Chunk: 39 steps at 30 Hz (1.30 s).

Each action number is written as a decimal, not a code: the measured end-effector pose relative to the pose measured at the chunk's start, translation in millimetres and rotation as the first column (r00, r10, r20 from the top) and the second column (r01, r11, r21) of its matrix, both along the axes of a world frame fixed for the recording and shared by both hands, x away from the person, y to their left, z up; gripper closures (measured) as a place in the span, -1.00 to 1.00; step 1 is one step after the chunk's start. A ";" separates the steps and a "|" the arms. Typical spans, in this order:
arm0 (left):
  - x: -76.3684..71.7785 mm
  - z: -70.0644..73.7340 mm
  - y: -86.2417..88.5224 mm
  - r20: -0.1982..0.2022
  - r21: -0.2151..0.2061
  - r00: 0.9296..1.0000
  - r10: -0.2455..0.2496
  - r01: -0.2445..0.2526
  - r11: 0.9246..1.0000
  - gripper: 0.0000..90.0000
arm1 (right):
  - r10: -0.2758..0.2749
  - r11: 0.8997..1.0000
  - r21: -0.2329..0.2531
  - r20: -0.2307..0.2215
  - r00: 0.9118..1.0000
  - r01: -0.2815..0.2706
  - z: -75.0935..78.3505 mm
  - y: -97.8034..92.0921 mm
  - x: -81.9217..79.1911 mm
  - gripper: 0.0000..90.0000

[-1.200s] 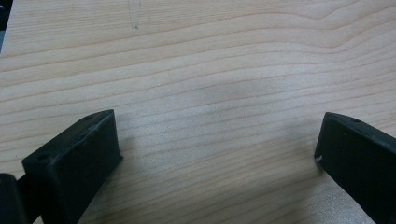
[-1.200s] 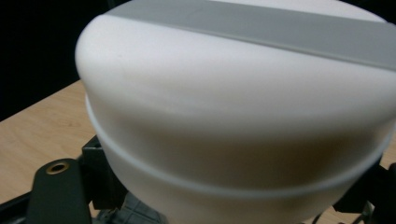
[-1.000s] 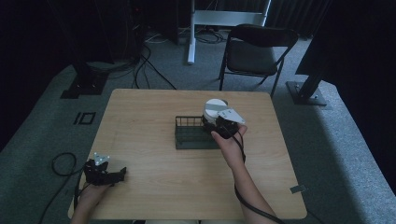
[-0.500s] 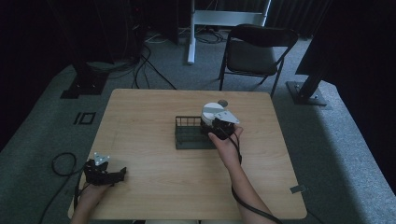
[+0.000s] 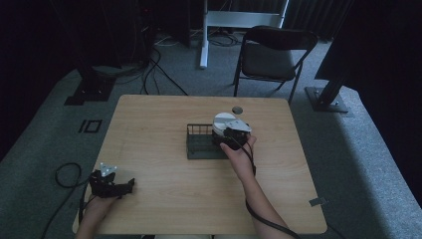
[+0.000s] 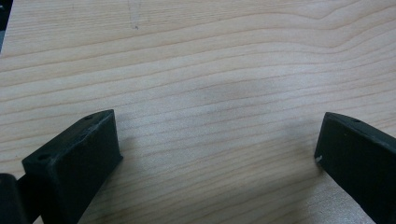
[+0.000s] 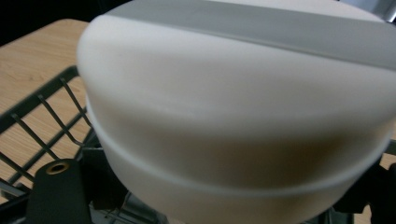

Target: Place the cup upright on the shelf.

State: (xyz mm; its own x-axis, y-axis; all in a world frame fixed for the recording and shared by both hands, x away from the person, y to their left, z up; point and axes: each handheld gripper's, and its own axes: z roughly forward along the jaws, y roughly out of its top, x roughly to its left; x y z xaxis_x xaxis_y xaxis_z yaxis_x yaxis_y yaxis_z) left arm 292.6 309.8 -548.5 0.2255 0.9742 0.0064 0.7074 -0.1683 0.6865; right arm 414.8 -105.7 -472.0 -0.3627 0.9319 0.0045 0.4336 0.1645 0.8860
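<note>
Right now the right claw (image 5: 230,135) pinches a white bowl (image 7: 233,112), one jaw on each side, and holds it over the right end of a black wire rack (image 5: 200,142). My guess is the bowl is being put into the rack or lifted out. The left claw (image 6: 215,154) is spread wide with nothing in it, resting low at the near left corner, out of the way. Both are on a pale wood table (image 5: 149,124). A small dark disc (image 5: 237,109) lies behind the bowl. Past the table are grey carpet, a folding chair (image 5: 271,52) and cables in a dark room.

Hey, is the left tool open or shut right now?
Open. In the left gripper view, the left tool has its two black jaws spread wide apart, with only bare wooden table between them.
</note>
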 end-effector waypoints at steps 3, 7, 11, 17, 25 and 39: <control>0.0 0.0 0.0 0.000 0.000 1.000 0.000 0.000 1.000 -1.00 | -0.003 1.000 -0.005 -0.009 1.000 0.003 -1.4 0.4 0.6 -0.59; 0.0 0.0 0.0 0.000 0.000 1.000 0.000 0.000 1.000 -1.00 | -0.001 1.000 -0.017 -0.022 1.000 0.000 -2.4 1.0 1.5 -0.59; 0.0 0.0 0.0 0.000 0.000 1.000 0.000 0.000 1.000 -1.00 | -0.006 1.000 -0.030 -0.029 1.000 0.005 -3.6 1.9 1.4 -0.59; 0.0 0.0 0.0 0.000 0.000 1.000 0.000 0.000 1.000 -1.00 | -0.013 1.000 -0.012 -0.036 0.999 0.013 -4.8 -0.7 -0.1 -0.59; 0.0 0.0 0.0 0.000 0.000 1.000 0.000 0.000 1.000 -1.00 | -0.007 1.000 -0.031 -0.033 0.999 0.006 -10.2 -0.9 -4.5 -0.67; 0.0 0.0 0.0 0.000 0.000 1.000 0.000 0.000 1.000 -1.00 | 0.024 1.000 0.015 -0.008 1.000 -0.024 -5.7 -7.3 -11.2 -0.72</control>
State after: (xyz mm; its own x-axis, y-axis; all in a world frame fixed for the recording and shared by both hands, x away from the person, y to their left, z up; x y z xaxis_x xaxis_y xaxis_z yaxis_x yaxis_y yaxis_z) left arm 292.6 309.8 -548.5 0.2253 0.9743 0.0065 0.7075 -0.1682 0.6864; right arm 403.5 -112.9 -477.6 -0.3847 0.9228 0.0216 0.4367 0.1613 0.8850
